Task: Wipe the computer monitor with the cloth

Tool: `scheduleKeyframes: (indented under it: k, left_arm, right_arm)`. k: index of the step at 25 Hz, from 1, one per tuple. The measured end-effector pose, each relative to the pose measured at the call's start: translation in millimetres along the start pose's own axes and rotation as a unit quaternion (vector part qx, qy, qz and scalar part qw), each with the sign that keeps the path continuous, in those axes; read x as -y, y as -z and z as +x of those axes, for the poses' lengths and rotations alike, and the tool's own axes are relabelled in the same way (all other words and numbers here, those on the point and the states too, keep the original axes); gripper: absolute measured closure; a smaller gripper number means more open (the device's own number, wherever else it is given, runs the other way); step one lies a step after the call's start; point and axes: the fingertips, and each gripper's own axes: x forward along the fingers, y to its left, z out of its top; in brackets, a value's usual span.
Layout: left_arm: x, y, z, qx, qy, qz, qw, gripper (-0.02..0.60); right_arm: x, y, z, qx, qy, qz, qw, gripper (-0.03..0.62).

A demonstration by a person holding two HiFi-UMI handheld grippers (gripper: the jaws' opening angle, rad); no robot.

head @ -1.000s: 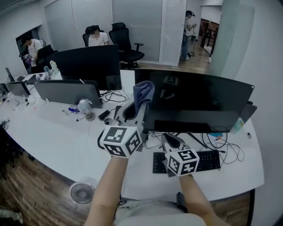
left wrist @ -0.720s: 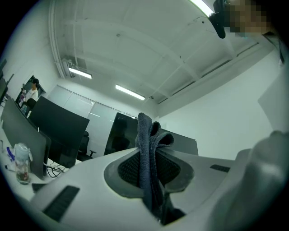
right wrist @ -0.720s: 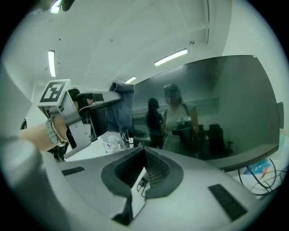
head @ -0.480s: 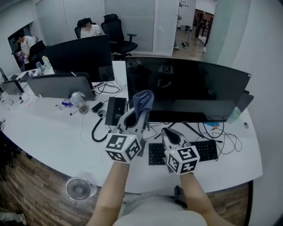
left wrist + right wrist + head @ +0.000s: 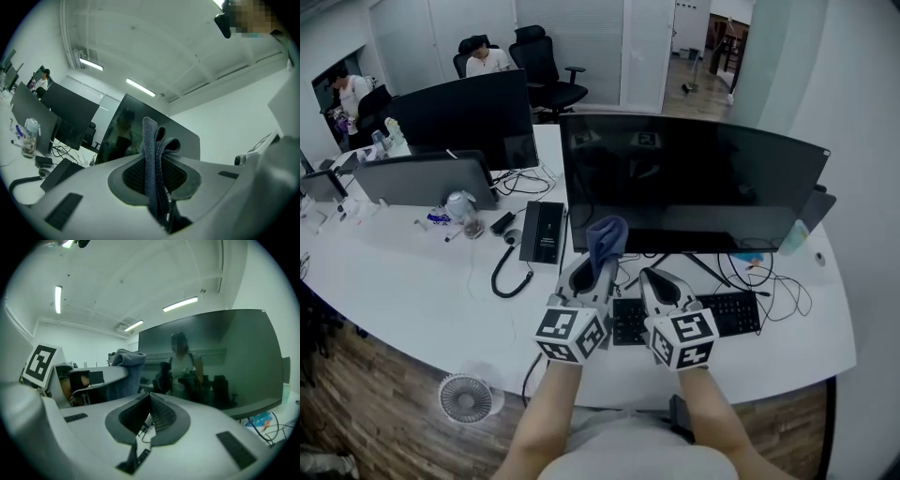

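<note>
There's the blue cloth, bunched and upright, clamped tight between the jaws of the left gripper; it sits just on the near side of the big dark monitor, at its lower left edge, and whether it touches the screen can't be told. Just to its right, the right gripper hovers over the keyboard, jaws drawn together on nothing. Far left on the white table sits a clear jar, contents too small to make out.
</note>
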Motion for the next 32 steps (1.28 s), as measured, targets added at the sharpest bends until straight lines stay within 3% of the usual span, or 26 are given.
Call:
scheduleKeyframes:
  k: [32]
  left_arm:
    - [12.1, 48.0, -26.4, -0.026, -0.003, 0.018, 0.9995, 0.518]
  right_arm:
    - [-11.1, 13.7, -1.8, -0.005, -0.006, -0.03, 1.0, 0.588]
